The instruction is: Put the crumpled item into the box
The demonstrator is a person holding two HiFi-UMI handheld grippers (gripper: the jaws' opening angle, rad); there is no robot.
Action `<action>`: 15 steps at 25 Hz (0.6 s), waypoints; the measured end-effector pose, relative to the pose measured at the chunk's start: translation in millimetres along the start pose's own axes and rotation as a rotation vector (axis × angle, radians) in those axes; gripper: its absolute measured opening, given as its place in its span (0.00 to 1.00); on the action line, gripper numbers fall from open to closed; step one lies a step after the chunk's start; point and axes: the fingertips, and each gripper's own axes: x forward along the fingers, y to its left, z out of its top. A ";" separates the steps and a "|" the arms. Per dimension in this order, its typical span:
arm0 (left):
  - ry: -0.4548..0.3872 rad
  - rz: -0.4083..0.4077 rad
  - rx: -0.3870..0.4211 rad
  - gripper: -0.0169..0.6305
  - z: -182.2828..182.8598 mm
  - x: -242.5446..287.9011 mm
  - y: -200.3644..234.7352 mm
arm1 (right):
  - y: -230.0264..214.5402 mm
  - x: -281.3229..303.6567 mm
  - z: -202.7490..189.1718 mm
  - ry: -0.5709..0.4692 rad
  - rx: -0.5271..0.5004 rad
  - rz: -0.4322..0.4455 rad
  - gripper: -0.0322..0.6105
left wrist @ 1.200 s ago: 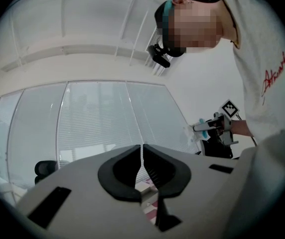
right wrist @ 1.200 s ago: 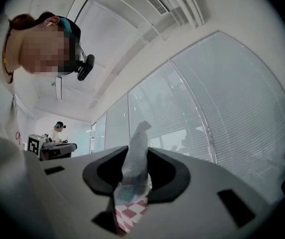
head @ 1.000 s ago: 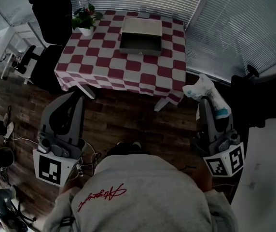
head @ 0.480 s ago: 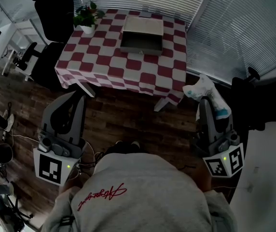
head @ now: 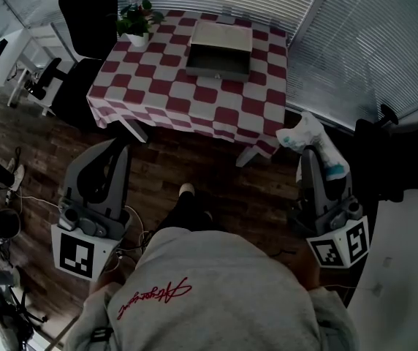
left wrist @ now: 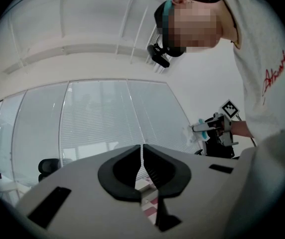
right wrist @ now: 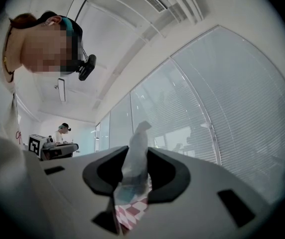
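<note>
**A:** How do you expect the crumpled item (head: 311, 137) to handle?

**B:** It looks like thin white wrapping with a teal patch, so I'd judge it light, soft and easily squashed. It's not fragile, but it may be slick enough to slide out of a loose pinch. The right gripper (head: 313, 154) has it already. Its fingers (right wrist: 165, 176) are closed partway onto the lower part of the wad, and the rest stands free past the tips.

**A:** Is that a good place to hold it?

**B:** I think so. Down low the bunched material is thickest and gives the pads something to bite on. The loose top would only fold over.

**A:** Which way does it point?

**B:** Its long axis runs along the fingers, free end forward and out, roughly toward the near right corner of the surface (head: 158, 97).

**A:** And where is it now?

**B:** It's in the air over the wooden floor (head: 194, 167), well apart from the box (head: 219, 50). That sits open at the far side of the surface.

**A:** What about the left gripper (head: 115, 152)?

**B:** Its fingers are together with nothing between them.
</note>
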 end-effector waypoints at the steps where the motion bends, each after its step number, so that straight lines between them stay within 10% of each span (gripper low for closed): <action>1: 0.001 -0.001 0.001 0.07 0.6 0.6 -0.9 | -0.5 -0.3 -0.1 0.000 0.002 0.000 0.24; 15: -0.018 -0.026 0.003 0.07 -1.2 21.3 -2.1 | -13.8 3.7 -0.1 -0.002 -0.009 -0.017 0.24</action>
